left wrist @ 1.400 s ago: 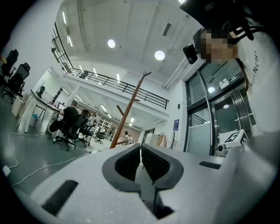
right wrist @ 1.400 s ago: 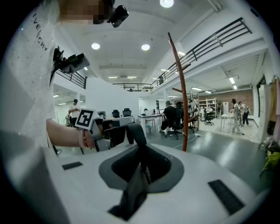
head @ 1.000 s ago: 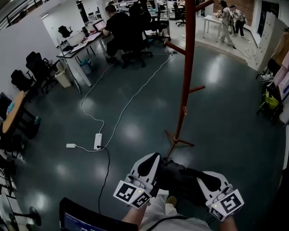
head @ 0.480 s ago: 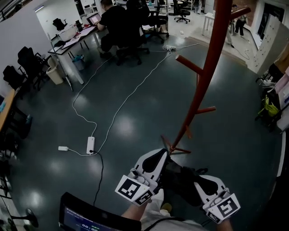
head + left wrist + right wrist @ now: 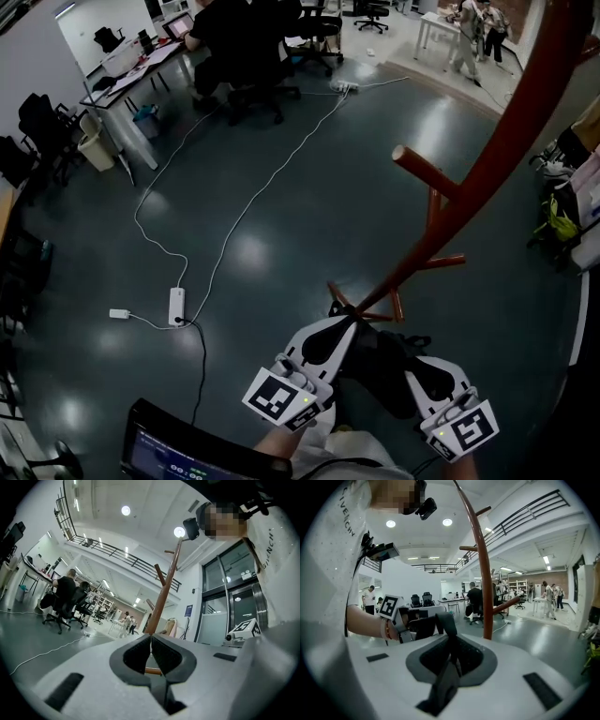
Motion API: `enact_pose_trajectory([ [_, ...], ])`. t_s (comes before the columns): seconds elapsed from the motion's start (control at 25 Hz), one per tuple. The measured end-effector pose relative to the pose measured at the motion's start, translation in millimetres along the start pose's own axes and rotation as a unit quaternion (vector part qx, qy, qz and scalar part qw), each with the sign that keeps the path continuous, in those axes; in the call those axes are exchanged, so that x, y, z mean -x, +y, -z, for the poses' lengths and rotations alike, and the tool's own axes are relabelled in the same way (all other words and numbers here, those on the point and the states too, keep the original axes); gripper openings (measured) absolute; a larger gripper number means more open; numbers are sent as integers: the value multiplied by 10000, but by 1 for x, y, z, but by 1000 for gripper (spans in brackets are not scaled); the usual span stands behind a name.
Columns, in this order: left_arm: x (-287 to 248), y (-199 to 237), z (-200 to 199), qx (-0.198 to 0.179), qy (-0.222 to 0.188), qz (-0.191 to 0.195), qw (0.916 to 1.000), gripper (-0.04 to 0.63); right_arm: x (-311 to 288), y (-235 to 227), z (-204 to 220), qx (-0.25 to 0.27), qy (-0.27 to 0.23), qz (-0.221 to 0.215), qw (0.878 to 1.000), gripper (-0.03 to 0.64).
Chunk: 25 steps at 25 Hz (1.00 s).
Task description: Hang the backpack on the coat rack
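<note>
The red-brown coat rack (image 5: 487,159) slants from its base just beyond my grippers up to the top right, and a bare peg (image 5: 427,169) sticks out on its left. A black backpack (image 5: 380,370) hangs low between both grippers. My left gripper (image 5: 330,336) is at the backpack's left side, with its jaws pressed together (image 5: 151,644); the rack pole (image 5: 164,592) rises straight ahead of it. My right gripper (image 5: 412,366) is shut on a black backpack strap (image 5: 446,625), which runs through its jaws (image 5: 451,653). The rack pole (image 5: 485,597) stands just beyond that gripper.
A white power strip (image 5: 176,305) and a long white cable (image 5: 253,197) lie on the dark floor to the left. A person sits at a desk (image 5: 141,70) at the far left. Bags and clothes (image 5: 562,216) line the right edge. A dark screen (image 5: 187,455) sits at the bottom left.
The coat rack has come much closer and now leans across the upper right of the head view. Both grippers keep the backpack low, near the rack's base.
</note>
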<state>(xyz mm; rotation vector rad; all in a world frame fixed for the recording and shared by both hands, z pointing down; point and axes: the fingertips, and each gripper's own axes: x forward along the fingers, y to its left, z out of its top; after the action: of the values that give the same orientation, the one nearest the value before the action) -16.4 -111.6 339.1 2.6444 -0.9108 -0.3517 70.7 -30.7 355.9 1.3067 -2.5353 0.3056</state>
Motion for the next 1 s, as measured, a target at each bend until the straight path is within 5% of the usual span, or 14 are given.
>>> enact_pose_trajectory([
  [0.52, -47, 20, 46, -71, 127, -242, 9996, 20, -36, -53, 35, -289, 206, -211, 9991, 44],
  [1.0, -64, 22, 71, -635, 265, -620, 9957, 20, -59, -88, 46, -278, 541, -56, 9981, 44],
])
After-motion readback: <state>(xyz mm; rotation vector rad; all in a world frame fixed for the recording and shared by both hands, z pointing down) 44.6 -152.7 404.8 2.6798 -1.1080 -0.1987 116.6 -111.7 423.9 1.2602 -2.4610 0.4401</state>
